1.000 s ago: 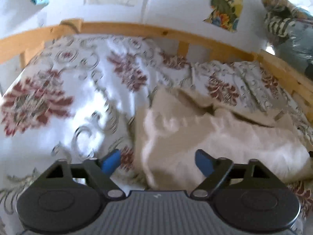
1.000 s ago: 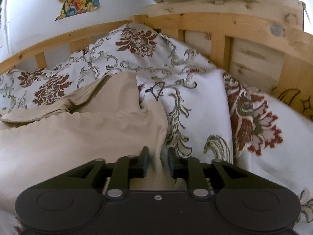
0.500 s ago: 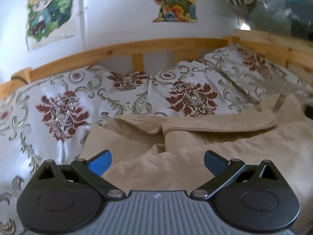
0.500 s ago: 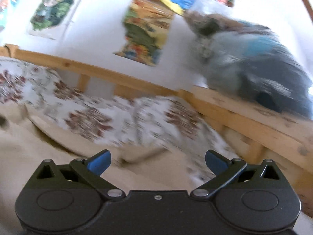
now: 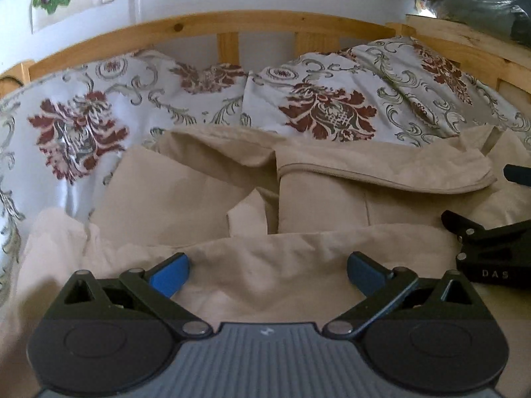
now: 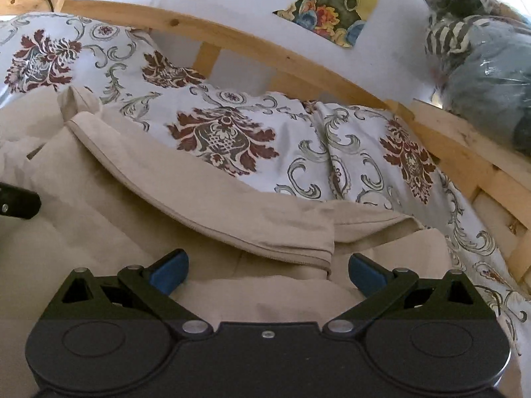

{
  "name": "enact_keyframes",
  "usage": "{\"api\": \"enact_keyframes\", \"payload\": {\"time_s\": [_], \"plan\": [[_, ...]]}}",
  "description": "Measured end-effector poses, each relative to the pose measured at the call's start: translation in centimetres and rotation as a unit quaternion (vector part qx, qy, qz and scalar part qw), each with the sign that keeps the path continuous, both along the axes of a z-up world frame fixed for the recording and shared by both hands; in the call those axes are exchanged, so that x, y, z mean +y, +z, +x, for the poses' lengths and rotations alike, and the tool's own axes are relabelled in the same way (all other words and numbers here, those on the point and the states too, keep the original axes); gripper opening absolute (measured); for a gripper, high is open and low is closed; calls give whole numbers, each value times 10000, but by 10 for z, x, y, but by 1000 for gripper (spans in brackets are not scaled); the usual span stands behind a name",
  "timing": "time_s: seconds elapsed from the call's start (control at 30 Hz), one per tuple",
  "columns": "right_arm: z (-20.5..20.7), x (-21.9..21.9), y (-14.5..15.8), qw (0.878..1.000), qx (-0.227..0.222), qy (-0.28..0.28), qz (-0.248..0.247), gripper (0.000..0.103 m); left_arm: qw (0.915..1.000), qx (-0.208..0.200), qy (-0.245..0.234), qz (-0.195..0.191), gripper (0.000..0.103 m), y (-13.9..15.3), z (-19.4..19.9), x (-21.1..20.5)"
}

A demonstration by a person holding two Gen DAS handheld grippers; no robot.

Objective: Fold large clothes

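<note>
Left gripper (image 5: 267, 267) is spread wide with nothing between its blue pads, hovering low over the beige garment (image 5: 298, 199), which lies rumpled in folds on the floral bedspread (image 5: 199, 99). Right gripper (image 6: 267, 267) is spread wide too, empty, just above the same cloth near a hemmed flap (image 6: 205, 205). Wooden bed rail (image 5: 232, 23) curves behind; posters (image 6: 335, 3) hang on the wall.

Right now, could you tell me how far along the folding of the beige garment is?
Partly done: the beige garment lies on the floral bedspread with one hemmed flap turned over. Nothing is in hand; the left gripper and right gripper are open above it. The bunched near edge needs smoothing and folding.
</note>
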State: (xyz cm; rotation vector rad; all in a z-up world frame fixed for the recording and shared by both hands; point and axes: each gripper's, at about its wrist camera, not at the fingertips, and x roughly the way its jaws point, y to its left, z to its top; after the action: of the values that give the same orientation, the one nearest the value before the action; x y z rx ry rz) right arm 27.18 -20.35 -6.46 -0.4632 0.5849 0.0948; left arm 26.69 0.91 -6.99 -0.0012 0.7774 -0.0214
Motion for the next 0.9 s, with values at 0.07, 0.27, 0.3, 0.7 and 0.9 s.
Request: {"api": "enact_keyframes", "payload": {"time_s": [0.07,0.27,0.3,0.7,0.9], "plan": [[-3,1,-3,10000,15,-2,-19,102,10000,10,-8,-59,103,0,0,2],[-16,-20,22,9986,-35,146,508,102,9999,-20,33,-151,103,3,-2,6],[-24,-24,28,9985,-141,144,509,102,9999,-21,49,-152,103,3,-3,7],[-71,-68,32,9956,2,-380,856,102,9983,-44,584,17,102,25,-41,13],[-93,-74,63,9923,-52,-776,960,102,9857,-221,1370,-958,102,54,-125,37]]}}
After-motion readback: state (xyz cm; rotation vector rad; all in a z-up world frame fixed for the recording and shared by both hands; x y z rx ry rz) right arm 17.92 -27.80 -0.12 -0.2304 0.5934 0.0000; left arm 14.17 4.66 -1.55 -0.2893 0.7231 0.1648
